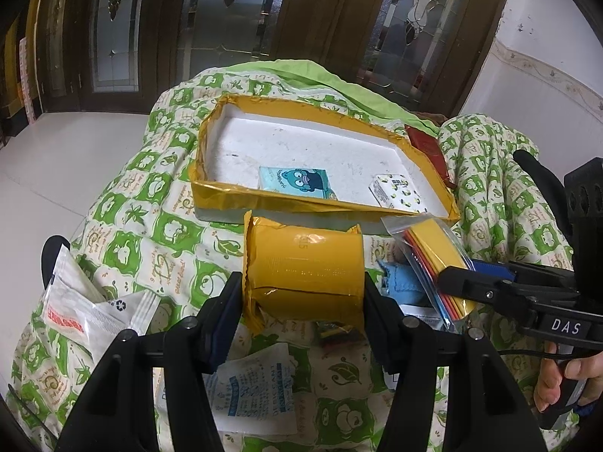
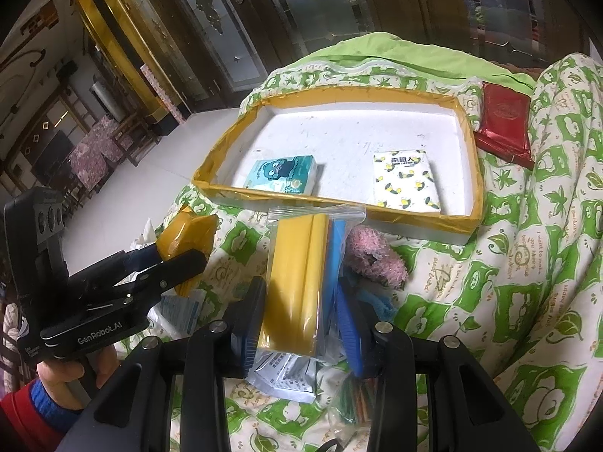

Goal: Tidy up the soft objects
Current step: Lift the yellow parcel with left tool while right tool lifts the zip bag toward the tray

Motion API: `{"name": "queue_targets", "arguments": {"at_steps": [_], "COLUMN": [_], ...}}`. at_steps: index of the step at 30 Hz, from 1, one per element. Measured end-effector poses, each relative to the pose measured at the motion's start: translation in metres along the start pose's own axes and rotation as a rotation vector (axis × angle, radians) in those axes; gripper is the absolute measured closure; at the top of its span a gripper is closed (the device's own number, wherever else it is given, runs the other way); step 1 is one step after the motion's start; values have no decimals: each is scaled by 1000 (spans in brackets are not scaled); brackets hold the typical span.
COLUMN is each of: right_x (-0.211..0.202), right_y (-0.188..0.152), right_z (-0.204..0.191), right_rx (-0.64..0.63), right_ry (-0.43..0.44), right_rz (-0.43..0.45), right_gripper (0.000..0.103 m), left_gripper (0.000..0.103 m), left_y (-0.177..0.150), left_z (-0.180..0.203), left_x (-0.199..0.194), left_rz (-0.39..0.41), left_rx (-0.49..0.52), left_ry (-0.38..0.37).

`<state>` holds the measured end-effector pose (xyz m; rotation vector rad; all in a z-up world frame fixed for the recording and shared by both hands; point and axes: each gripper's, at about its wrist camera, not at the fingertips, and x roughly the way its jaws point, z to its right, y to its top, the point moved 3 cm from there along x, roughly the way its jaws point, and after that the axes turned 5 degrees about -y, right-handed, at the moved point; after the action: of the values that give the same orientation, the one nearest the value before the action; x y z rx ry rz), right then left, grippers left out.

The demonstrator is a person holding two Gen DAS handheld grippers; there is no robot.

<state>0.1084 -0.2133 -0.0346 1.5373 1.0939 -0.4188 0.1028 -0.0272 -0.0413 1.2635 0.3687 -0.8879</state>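
Left gripper (image 1: 303, 297) grasps one yellow taped packet (image 1: 303, 267) between its two black fingers (image 1: 226, 301), lifted above the quilt. In the left wrist view, at 12 o'clock from the packet, lies one foam tray (image 1: 426, 167) with a yellow taped rim, holding two tissue packs: a teal cartoon pack (image 1: 292, 182) and a white pack with yellow print (image 1: 397, 192). At 3 o'clock the right gripper (image 1: 452, 282) reaches in, clenched on one clear zip bag (image 1: 429, 256) of coloured sheets. One red pouch (image 1: 427, 147) lies just beside the tray's far right corner. At 9 o'clock two white sachets (image 1: 75, 301) lie crumpled on the green-and-white quilt (image 1: 150, 173), and one desiccant sachet (image 1: 252, 388) lies at 6 o'clock under the fingers. A blue cloth (image 1: 399, 282) peeks out between packet and bag.

In the right wrist view, the zip bag (image 2: 301, 275) sits squeezed between the right gripper's (image 2: 309, 320) blue pads (image 2: 248, 335), pointing to 12 o'clock at the tray (image 2: 339, 199). Both tissue packs show inside, teal (image 2: 280, 175) at 11 o'clock and white (image 2: 405, 180) at 1 o'clock. The left gripper (image 2: 181, 256) holds the packet (image 2: 188, 241) at 9 o'clock. One pink fuzzy item (image 2: 373, 260), perhaps a sock, lies at 3 o'clock, touching the bag. The red pouch (image 2: 503, 124) rests at 1 o'clock beyond the tray.
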Motion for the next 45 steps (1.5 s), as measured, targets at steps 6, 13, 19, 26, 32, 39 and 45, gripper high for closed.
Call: {"name": "queue_targets", "arguments": {"at_steps": [6, 13, 19, 26, 32, 39, 45], "right_x": [-1, -1, -2, -3, -3, -2, -1], "right_y": [3, 6, 8, 10, 12, 14, 18], "right_z": [4, 8, 10, 11, 13, 14, 16], "right_rx": [11, 22, 27, 30, 35, 34, 36], "right_ry": [-2, -2, -2, -4, -6, -9, -13], "right_rz": [6, 12, 15, 19, 21, 22, 25], "right_gripper": [63, 63, 63, 63, 63, 63, 63], "left_gripper": [45, 45, 45, 45, 45, 45, 45], "left_y": [5, 14, 19, 24, 28, 33, 38], "left_z": [4, 12, 17, 20, 21, 22, 22], "left_x": [0, -1, 0, 2, 2, 3, 4], "left_rz": [2, 10, 14, 14, 16, 21, 22], "left_rx": [14, 37, 51, 61, 69, 78, 88], "left_ry": [-1, -1, 0, 1, 1, 3, 8]}}
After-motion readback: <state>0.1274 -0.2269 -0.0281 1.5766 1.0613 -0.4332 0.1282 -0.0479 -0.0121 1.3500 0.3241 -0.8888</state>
